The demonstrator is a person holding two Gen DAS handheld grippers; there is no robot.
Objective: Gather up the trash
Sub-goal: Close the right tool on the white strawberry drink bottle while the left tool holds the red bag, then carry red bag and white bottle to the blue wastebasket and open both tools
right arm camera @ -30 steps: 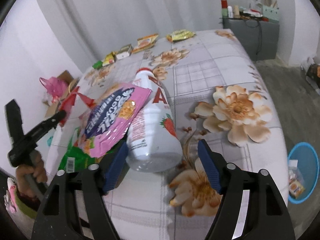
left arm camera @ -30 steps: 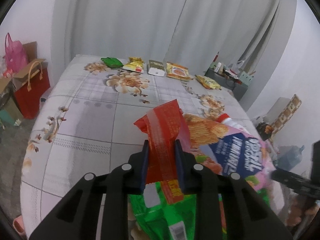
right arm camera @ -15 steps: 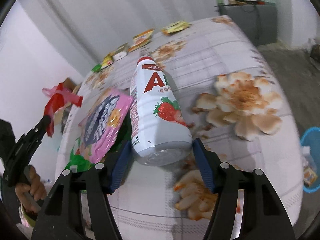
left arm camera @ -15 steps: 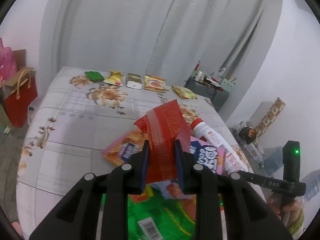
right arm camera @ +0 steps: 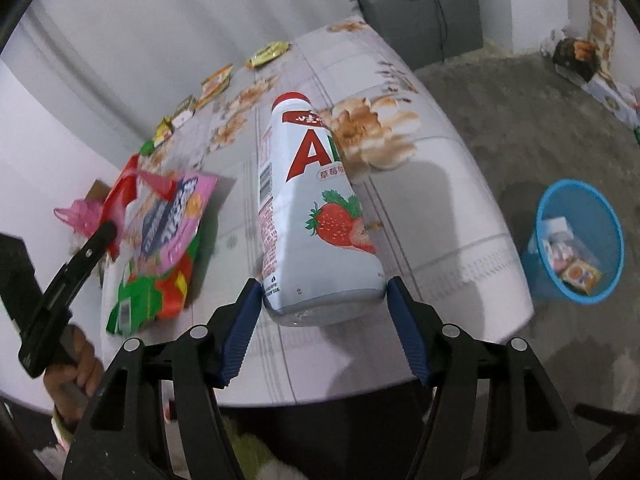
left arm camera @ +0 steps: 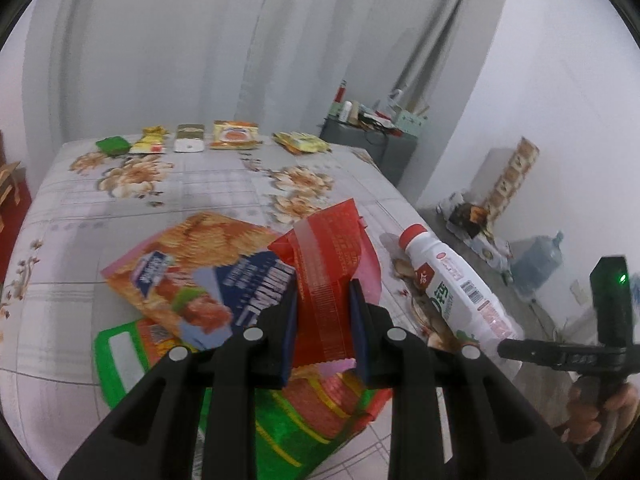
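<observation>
My left gripper (left arm camera: 322, 292) is shut on a red wrapper (left arm camera: 324, 248) and holds it above a pile of snack bags (left arm camera: 192, 264) on the floral bed sheet (left arm camera: 180, 192). A white strawberry drink bottle (right arm camera: 316, 200) with a red cap stands out between the jaws of my right gripper (right arm camera: 324, 284). Both blue pads (right arm camera: 240, 320) touch its base while the jaws are opening slightly. In the left wrist view the same bottle (left arm camera: 448, 280) lies at the right, near the bed's edge.
A blue bin (right arm camera: 576, 240) with trash inside stands on the floor right of the bed. Several small packets (left arm camera: 232, 136) line the bed's far edge. A grey cabinet (left arm camera: 368, 140) and a water jug (left arm camera: 536, 256) sit beyond. A green bag (left arm camera: 280, 420) lies under the left gripper.
The right jaws closed in around the bottle's base and the wrist rolled, bringing the blue bin into view. The left gripper drew back over the pile, still holding the red wrapper.
</observation>
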